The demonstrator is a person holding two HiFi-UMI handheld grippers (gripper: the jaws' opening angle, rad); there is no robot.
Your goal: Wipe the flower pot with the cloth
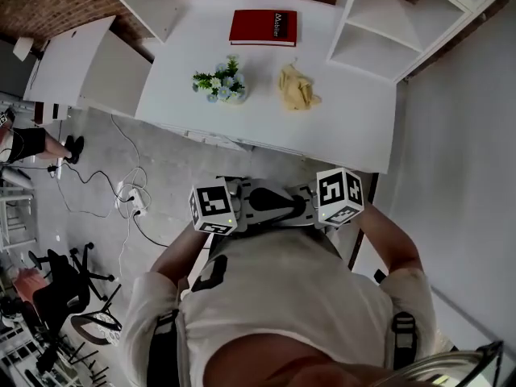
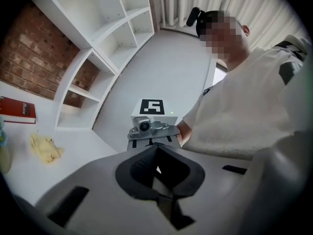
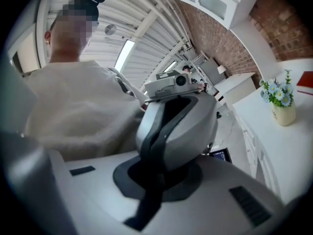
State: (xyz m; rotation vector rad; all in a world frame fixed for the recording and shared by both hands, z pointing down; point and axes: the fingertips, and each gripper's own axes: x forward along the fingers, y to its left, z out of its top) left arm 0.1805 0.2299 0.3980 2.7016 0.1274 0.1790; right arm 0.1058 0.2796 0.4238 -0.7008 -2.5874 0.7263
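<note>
1 flower pot (image 1: 222, 85), pale blue and white blooms, upright on the white tabletop (image 1: 355, 135).
1 yellow cloth (image 1: 297, 89), crumpled, lying near the pot on its right, not touching it.
1 red book (image 1: 263, 27), flat, beyond the pot toward the brick wall.
Left gripper (image 2: 155, 169): jaws together, nothing between them; well short of the pot, off the tabletop's near edge, at the person's chest.
Right gripper (image 3: 154, 175): jaws together, empty; likewise well short of the pot, facing the left gripper.
</note>
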